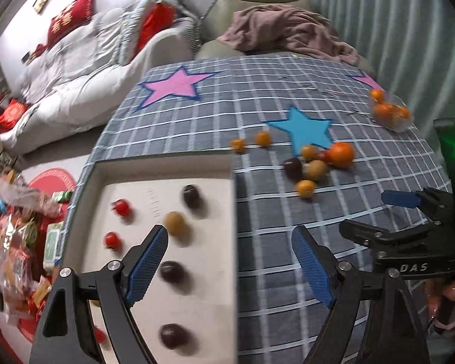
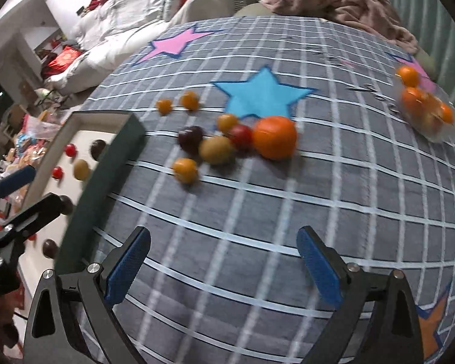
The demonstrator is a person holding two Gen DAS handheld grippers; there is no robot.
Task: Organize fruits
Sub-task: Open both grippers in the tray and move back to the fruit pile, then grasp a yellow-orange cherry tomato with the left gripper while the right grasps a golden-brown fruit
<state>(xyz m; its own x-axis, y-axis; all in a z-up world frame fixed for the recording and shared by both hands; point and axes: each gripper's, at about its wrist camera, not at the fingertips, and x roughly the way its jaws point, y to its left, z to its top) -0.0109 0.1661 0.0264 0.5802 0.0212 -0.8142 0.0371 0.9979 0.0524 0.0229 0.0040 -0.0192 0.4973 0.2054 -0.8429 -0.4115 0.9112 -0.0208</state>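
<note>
Roughly half sorted: your tray (image 1: 166, 170) holds plums, cherry tomatoes and a kiwi; loose fruit pile (image 2: 227, 142) around the big orange (image 2: 274, 136) waits on the tablecloth (image 2: 257, 212). Left gripper (image 1: 230, 261) and right gripper (image 2: 224, 264) both gape, empty

I see the tray (image 1: 166, 171), white inside, holding dark plums (image 1: 192, 196), red tomatoes (image 1: 121, 207) and a brownish kiwi (image 1: 175, 224). On the cloth just beside it lies a cluster: big orange (image 2: 274, 137), kiwi, plum, small oranges (image 2: 185, 170).
</note>
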